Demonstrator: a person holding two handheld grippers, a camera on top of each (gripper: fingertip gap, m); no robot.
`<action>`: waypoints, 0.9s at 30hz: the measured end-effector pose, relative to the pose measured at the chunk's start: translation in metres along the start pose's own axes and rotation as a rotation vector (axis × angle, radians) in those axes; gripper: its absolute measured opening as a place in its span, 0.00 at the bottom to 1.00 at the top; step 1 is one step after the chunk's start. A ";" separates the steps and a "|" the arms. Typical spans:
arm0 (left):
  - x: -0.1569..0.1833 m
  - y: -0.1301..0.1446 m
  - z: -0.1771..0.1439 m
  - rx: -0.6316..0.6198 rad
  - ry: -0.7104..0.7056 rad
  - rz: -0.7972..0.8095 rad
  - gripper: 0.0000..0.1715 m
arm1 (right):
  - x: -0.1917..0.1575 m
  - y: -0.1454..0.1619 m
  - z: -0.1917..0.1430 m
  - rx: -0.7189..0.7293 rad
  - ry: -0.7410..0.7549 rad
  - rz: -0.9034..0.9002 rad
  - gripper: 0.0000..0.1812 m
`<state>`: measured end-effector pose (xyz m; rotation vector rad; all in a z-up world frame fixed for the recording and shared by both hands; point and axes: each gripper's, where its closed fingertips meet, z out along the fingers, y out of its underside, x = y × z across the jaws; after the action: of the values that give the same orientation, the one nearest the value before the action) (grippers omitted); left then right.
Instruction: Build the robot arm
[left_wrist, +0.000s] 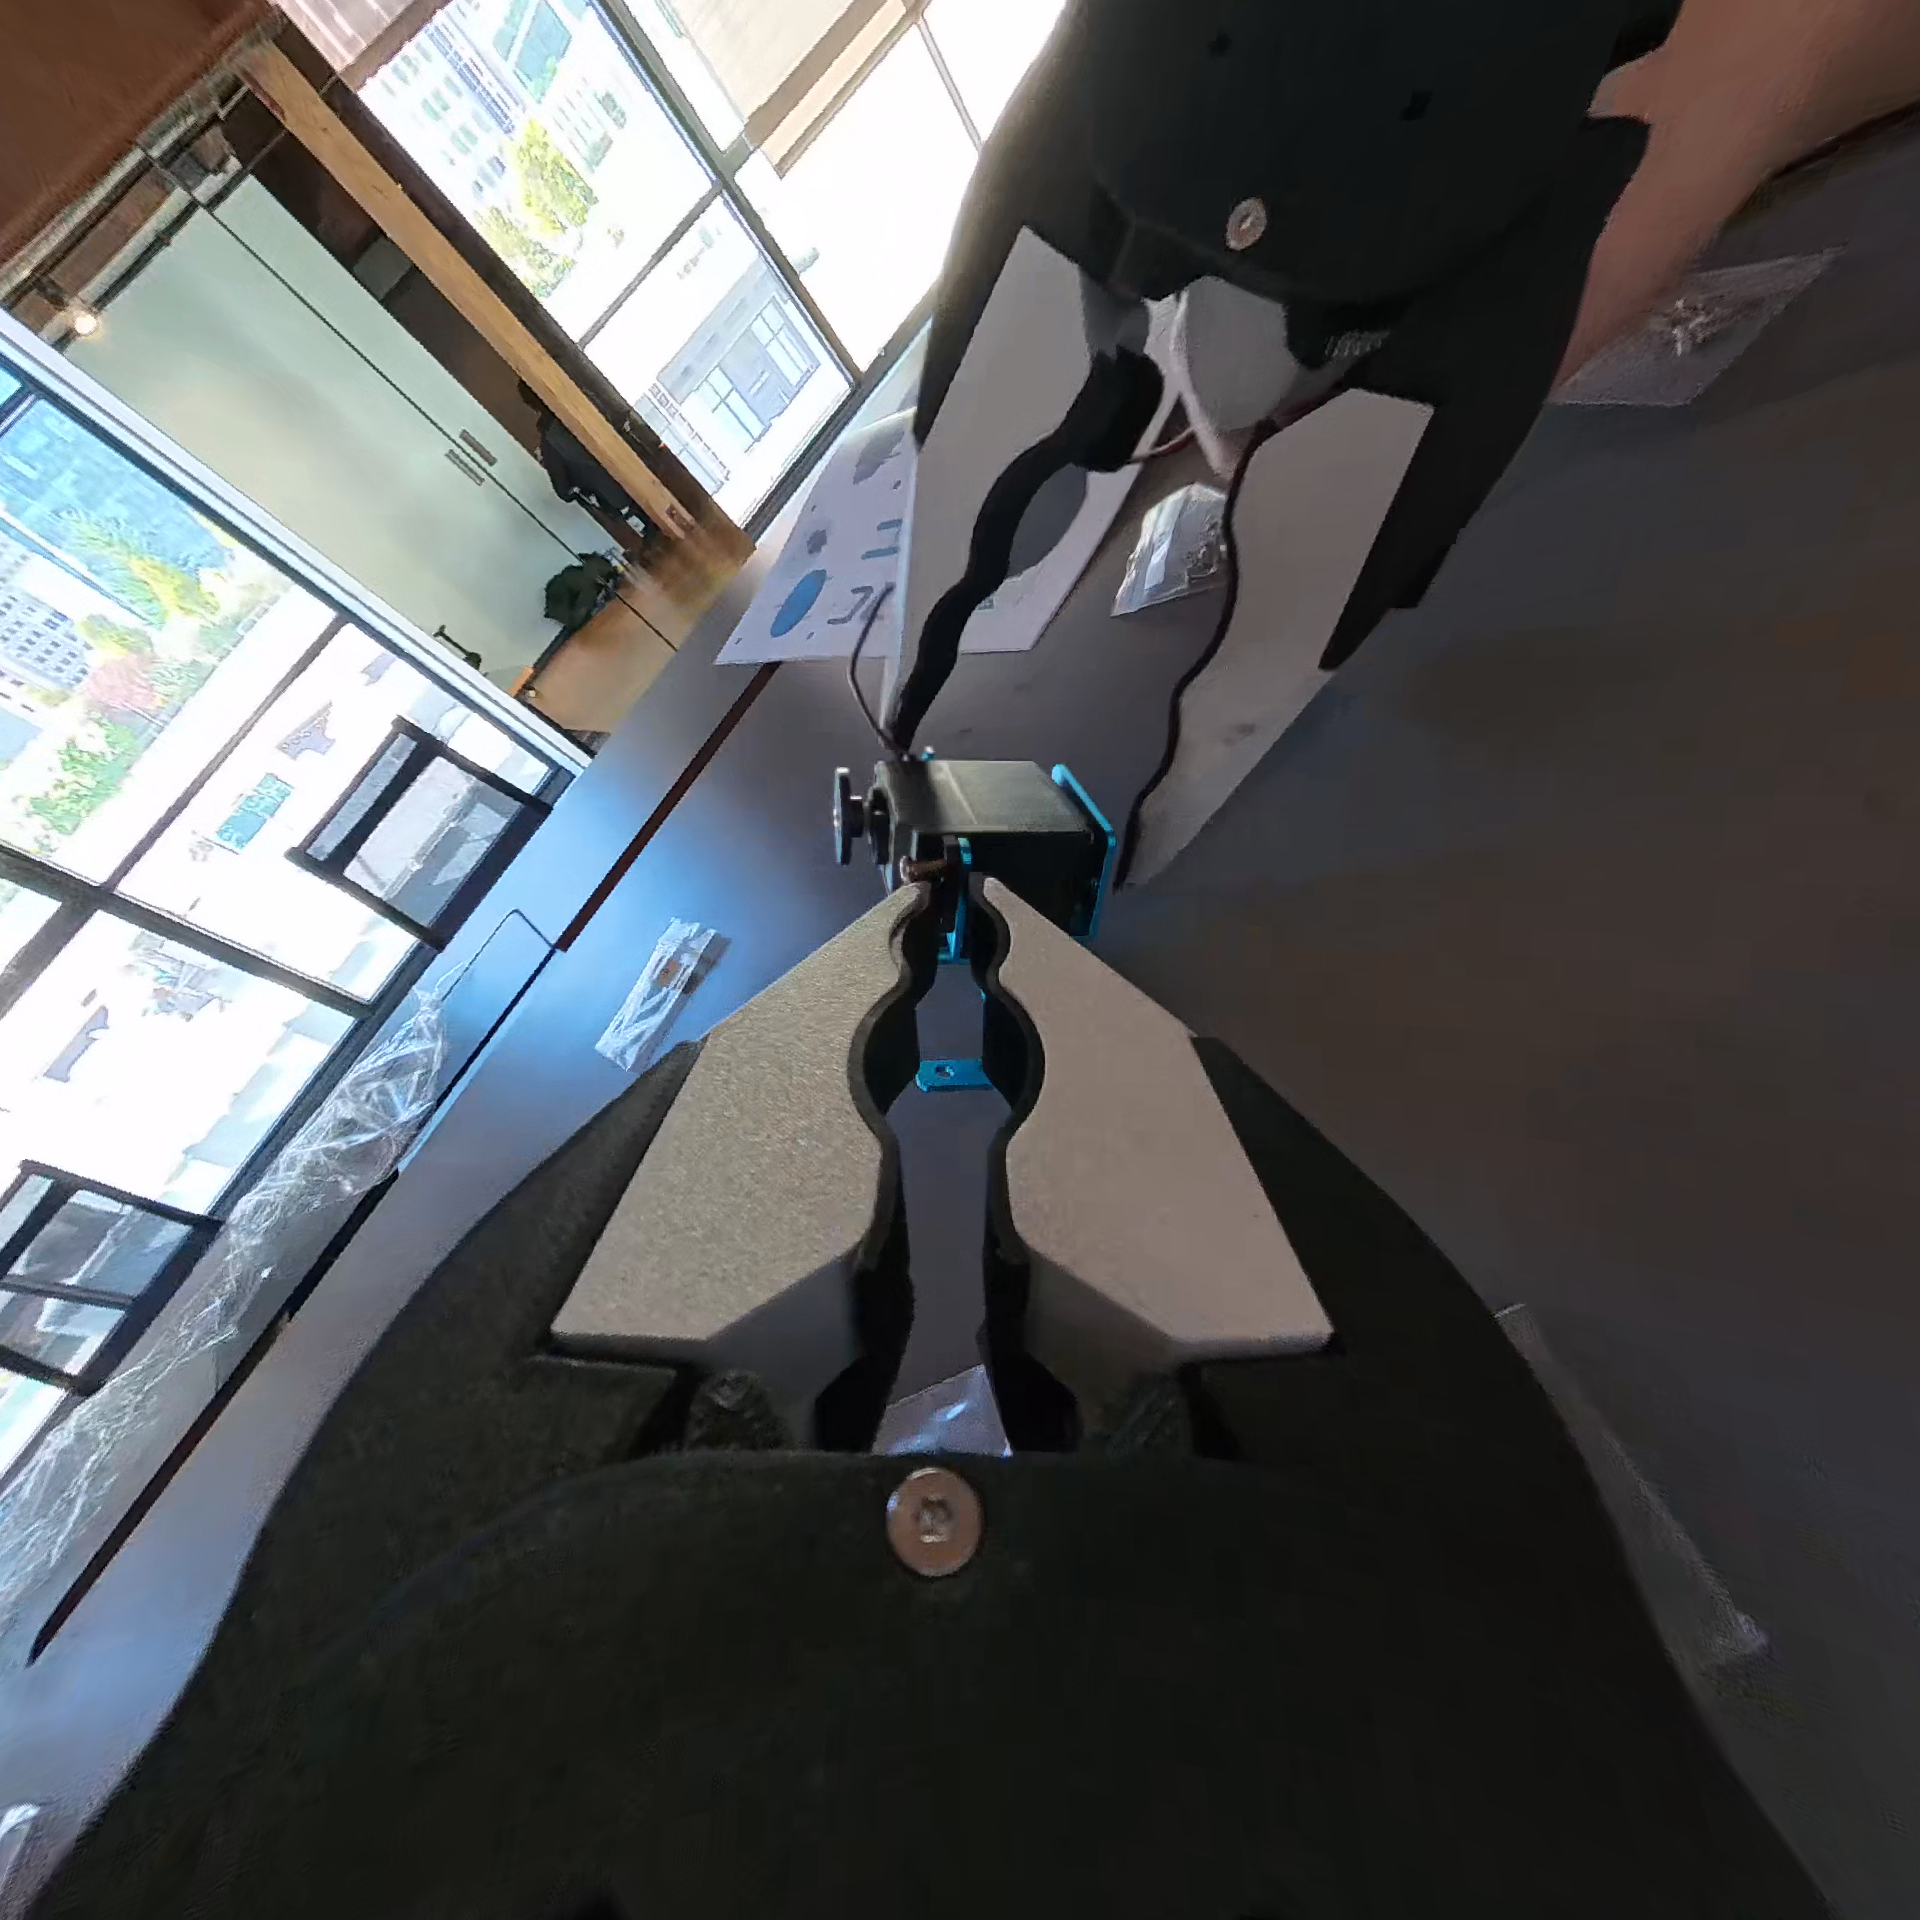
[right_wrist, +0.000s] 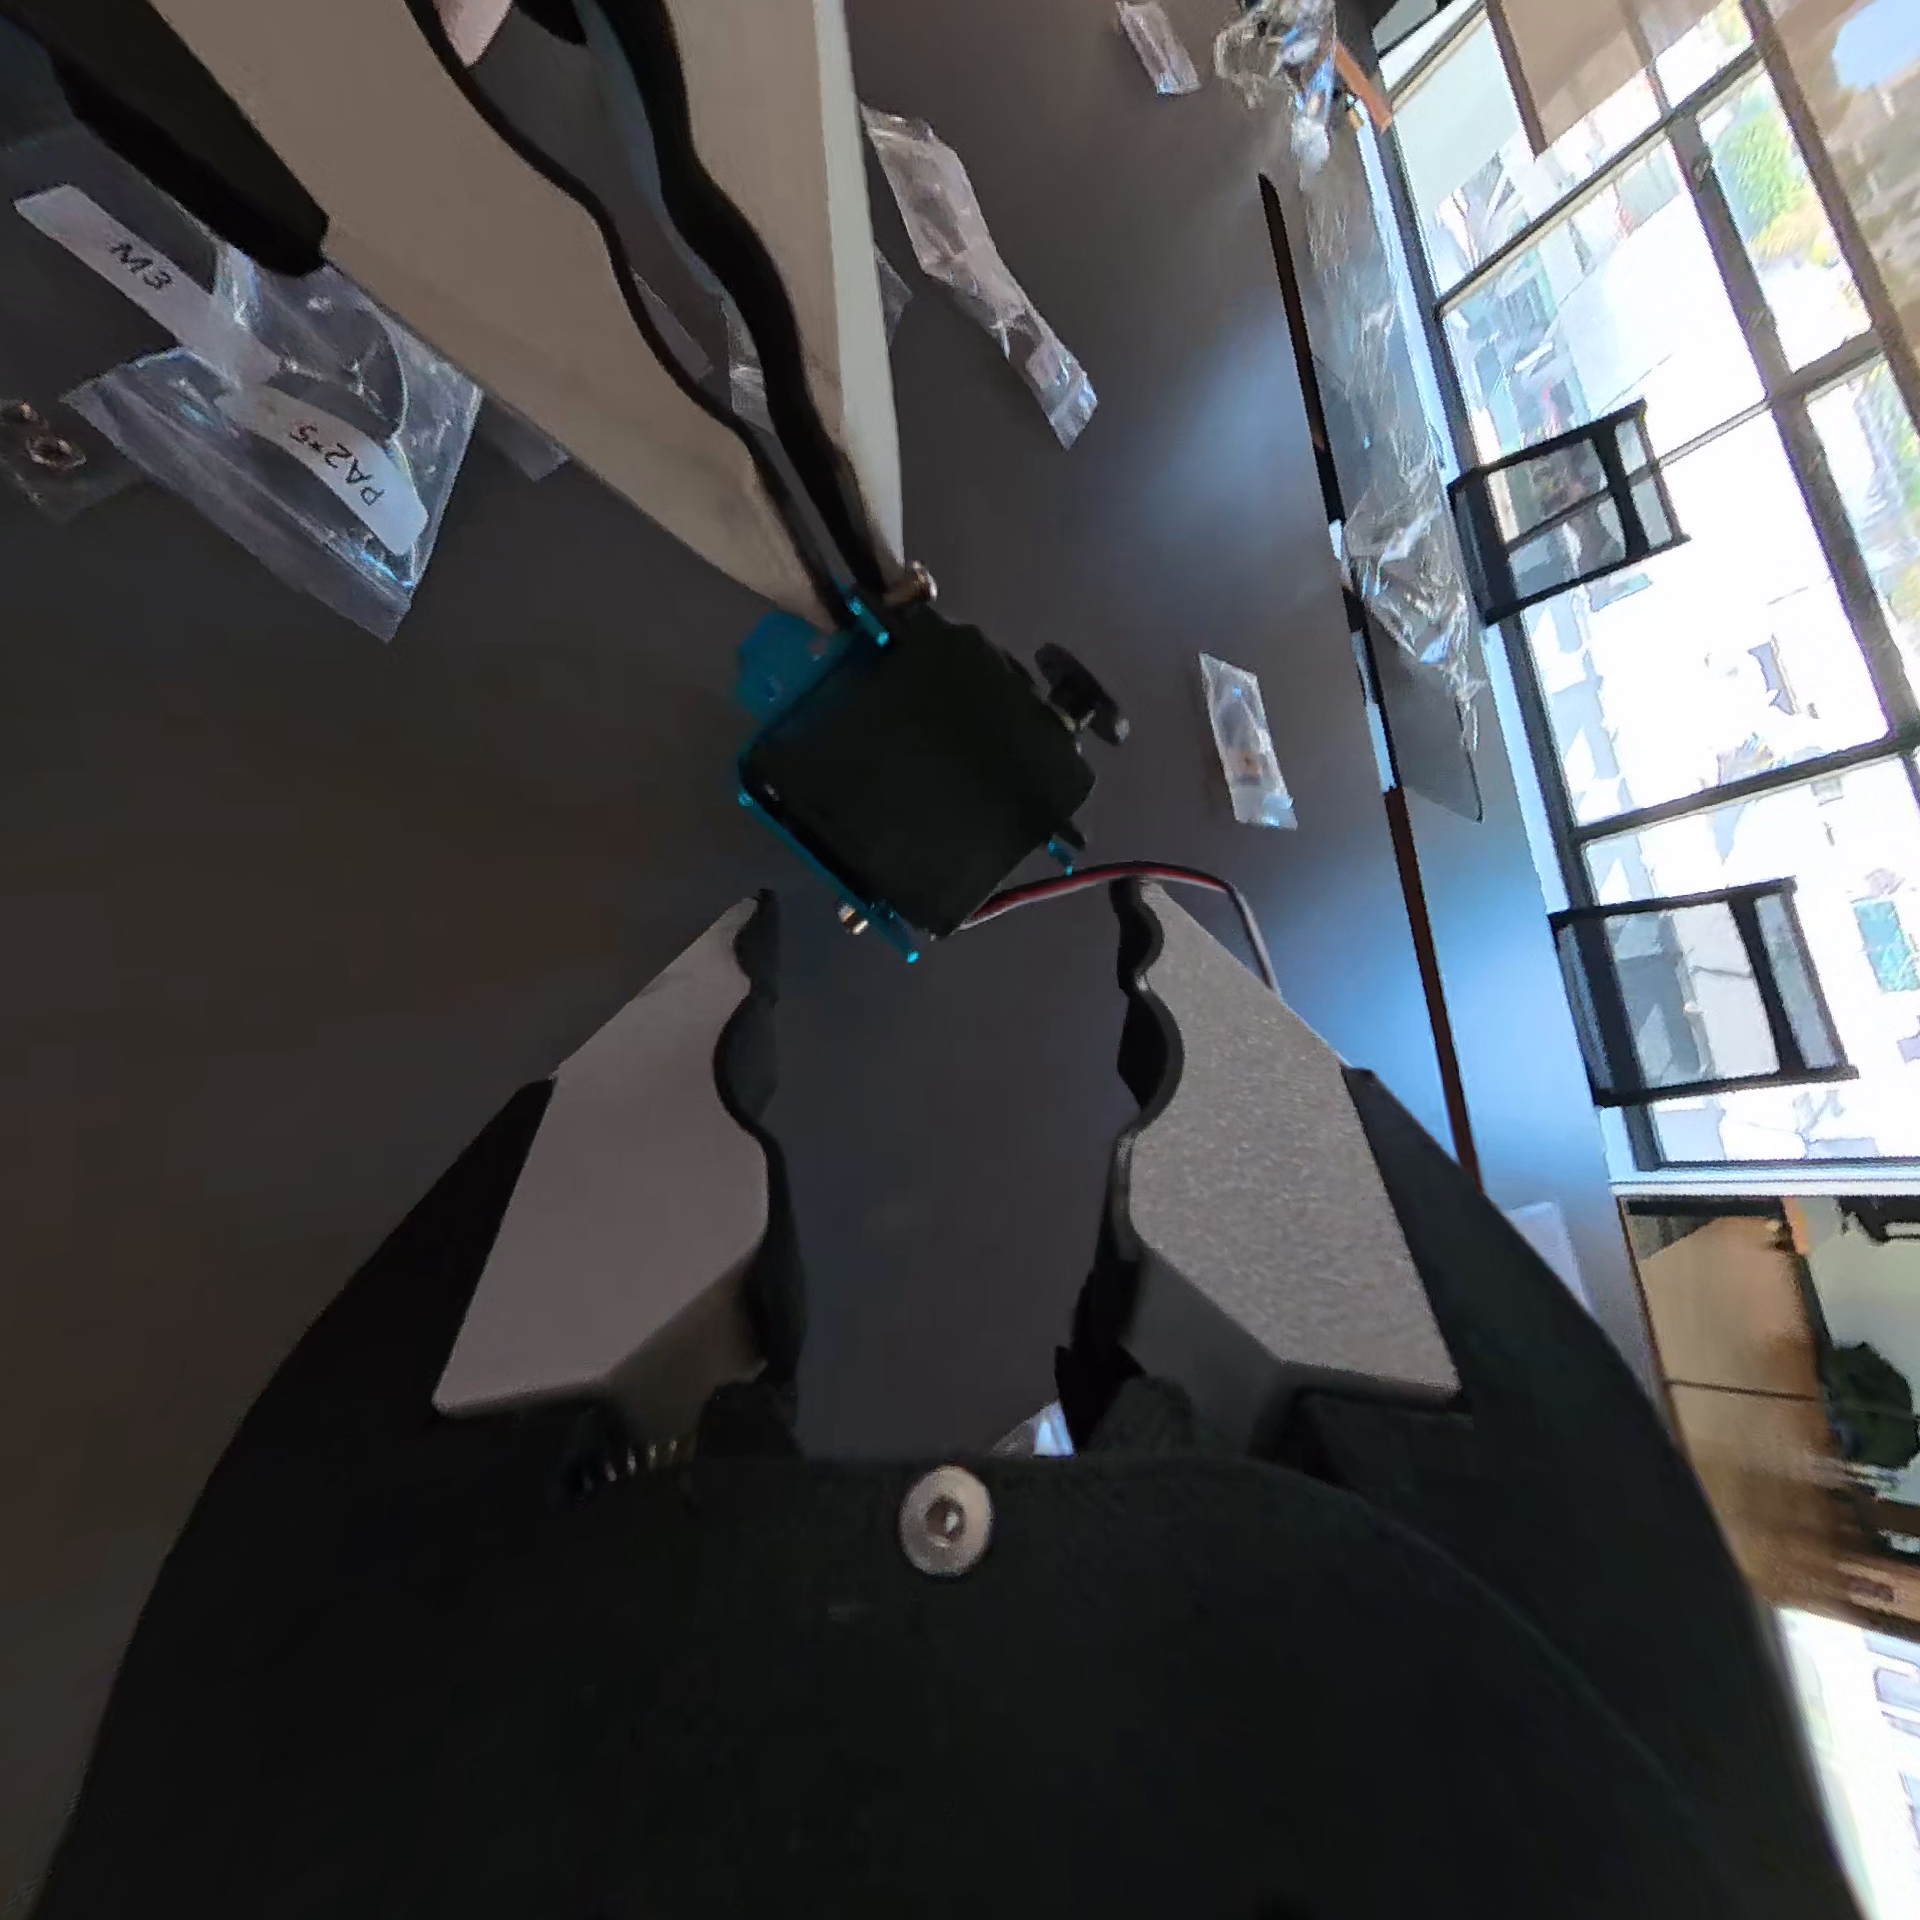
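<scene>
A black servo (left_wrist: 997, 821) sits in a blue metal bracket (left_wrist: 956, 935) above the dark table (left_wrist: 1558, 1039). My left gripper (left_wrist: 951, 894) is shut on a flange of the bracket and holds it up. In the right wrist view the left gripper (right_wrist: 862, 603) comes in from the top, gripping the bracket (right_wrist: 769, 665). My right gripper (right_wrist: 945, 904) is open. Its fingertips flank the near corner of the servo (right_wrist: 914, 790) without clamping it. The servo's red, white and black wire (right_wrist: 1101, 883) runs across my right fingertip. The right gripper (left_wrist: 1023, 805) also shows from the top in the left wrist view.
Clear plastic bags of small parts lie on the table (right_wrist: 312, 416), (right_wrist: 987, 281), (right_wrist: 1247, 738), (left_wrist: 665, 987), (left_wrist: 1174, 551). A printed paper sheet (left_wrist: 831, 582) lies at the far end. Crumpled plastic wrap (left_wrist: 312, 1195) runs along the window-side edge. Some 5 centimetres of space lies between my two pairs of fingers.
</scene>
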<state>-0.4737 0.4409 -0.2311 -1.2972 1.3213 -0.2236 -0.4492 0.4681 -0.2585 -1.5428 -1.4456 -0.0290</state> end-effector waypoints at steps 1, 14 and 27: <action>0.001 -0.001 0.000 0.003 0.004 0.013 0.02 | -0.001 -0.001 0.001 -0.007 -0.007 -0.029 0.35; 0.003 0.001 -0.004 0.018 0.062 0.017 0.02 | -0.013 -0.010 -0.039 0.061 -0.026 0.067 0.22; 0.011 0.005 -0.009 0.047 0.133 0.044 0.03 | 0.003 -0.002 -0.022 -0.016 -0.069 -0.191 0.13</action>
<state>-0.4798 0.4295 -0.2385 -1.2290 1.4472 -0.3129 -0.4377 0.4557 -0.2440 -1.4260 -1.6471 -0.1014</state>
